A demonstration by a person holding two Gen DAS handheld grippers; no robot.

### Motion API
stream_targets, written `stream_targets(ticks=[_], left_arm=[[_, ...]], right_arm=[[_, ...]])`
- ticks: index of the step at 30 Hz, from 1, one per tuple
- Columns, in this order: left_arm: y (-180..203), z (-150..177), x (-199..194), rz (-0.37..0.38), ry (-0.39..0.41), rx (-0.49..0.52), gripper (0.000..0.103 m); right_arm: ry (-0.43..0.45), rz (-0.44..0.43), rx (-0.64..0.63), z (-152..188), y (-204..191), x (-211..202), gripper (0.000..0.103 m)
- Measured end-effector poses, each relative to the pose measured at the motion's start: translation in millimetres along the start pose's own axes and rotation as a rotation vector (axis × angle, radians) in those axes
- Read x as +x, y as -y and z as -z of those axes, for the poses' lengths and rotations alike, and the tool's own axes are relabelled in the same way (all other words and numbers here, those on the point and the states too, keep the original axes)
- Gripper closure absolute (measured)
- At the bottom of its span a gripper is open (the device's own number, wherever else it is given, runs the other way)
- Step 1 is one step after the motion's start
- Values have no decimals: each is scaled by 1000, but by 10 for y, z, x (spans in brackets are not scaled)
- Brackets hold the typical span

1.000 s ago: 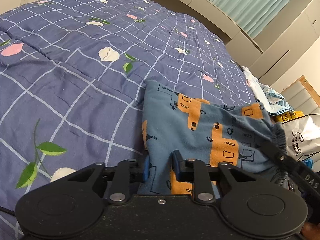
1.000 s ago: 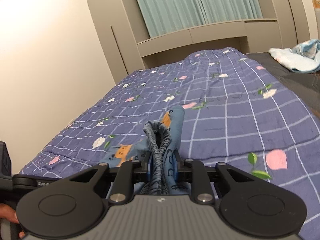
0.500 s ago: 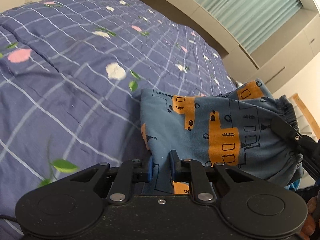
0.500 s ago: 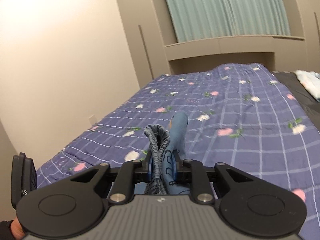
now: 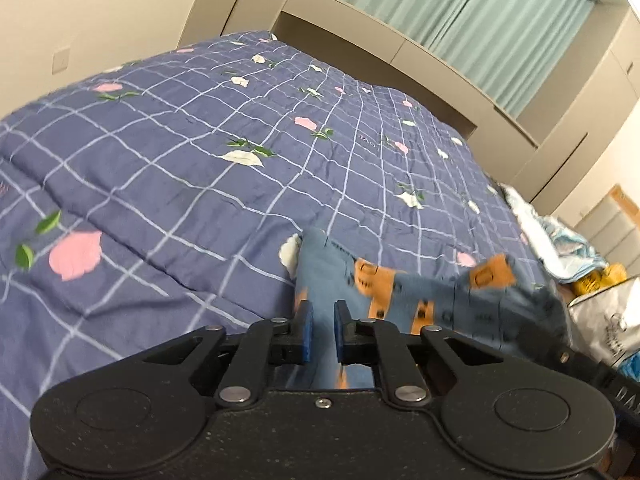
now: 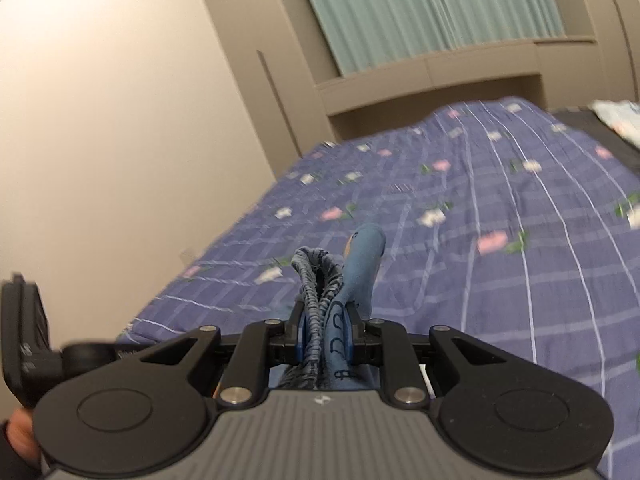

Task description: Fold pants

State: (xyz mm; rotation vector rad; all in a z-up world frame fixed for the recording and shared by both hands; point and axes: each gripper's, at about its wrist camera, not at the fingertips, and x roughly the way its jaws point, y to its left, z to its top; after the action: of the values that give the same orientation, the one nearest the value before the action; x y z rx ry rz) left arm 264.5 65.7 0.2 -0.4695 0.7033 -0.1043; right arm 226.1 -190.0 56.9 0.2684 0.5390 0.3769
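Left gripper (image 5: 320,332): the two blue-padded fingers (image 5: 305,330) stand close together with a thin fold of the pants (image 5: 404,292) between them; the jaws have just been closing, and the pads pinch the cloth. From this pinch the pants, blue with orange printed figures, stretch to the right as a hanging band above the near edge of the bed (image 5: 224,184).

Right gripper (image 6: 324,336): its fingers (image 6: 301,334) are drawn in on a thicker bundle, the gathered elastic waistband and an adjoining blue fold, which fills the gap between the pads and rises above them as a loop and an upright tip. The cloth is clamped.

The pants (image 6: 352,264) are thus held at two points, lifted off the quilt near its near edge; whether any part touches the quilt cannot be told.

The bed (image 6: 500,208) bears a blue checked quilt with pink and white flowers, and its surface lies bare ahead of both grippers up to the far edge, under the cabinet (image 5: 400,44) and green curtain (image 5: 480,12). At the bed's right edge lie a pale crumpled cloth (image 5: 560,240) and, beyond it, a white bag (image 5: 608,320). The left edge runs along a plain wall (image 6: 120,120). The left gripper's body (image 6: 28,332) shows at the left margin of the right view, with part of a hand (image 6: 18,436) below it.
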Motion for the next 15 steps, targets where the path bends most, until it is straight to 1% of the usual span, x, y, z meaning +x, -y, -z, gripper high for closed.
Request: stream_targets(ticks=[2,4,6,7,8,9,10,11,12,13,14,15], left_arm=[[10,14,10,0,1,19,94],[13,70,13,-7,-2,29,92],[33,149,11,-17,-7,40,83],[42,187,6,-22,-9,43,83],[54,220,-6,-25,-9,45,81],[61,247,-23,-27,-9,45,73],[69,273,-45,-29,-7,45,69],[80,296,-71,-33,-3,48,61],[92,317,-100,-39,1,52,55],[101,334,-129,-40,6,54,53],[112,345,-158,-41,10,55,47],[124,357,-190,-39,14,57,42]], right_arm=[[-21,35,12,113,64,43,83],[-34,65,23,204,137,51,82],[-44,97,41,260,216,39,81],[-48,116,48,280,253,32,78],[-54,133,54,298,286,21,72],[-55,150,54,319,312,5,68],[-53,173,52,331,332,-3,63],[-50,195,45,342,355,-21,59],[-49,206,41,355,376,-40,55],[-50,214,38,364,391,-58,48],[-49,224,35,374,405,-76,42],[-46,233,30,379,413,-94,41]])
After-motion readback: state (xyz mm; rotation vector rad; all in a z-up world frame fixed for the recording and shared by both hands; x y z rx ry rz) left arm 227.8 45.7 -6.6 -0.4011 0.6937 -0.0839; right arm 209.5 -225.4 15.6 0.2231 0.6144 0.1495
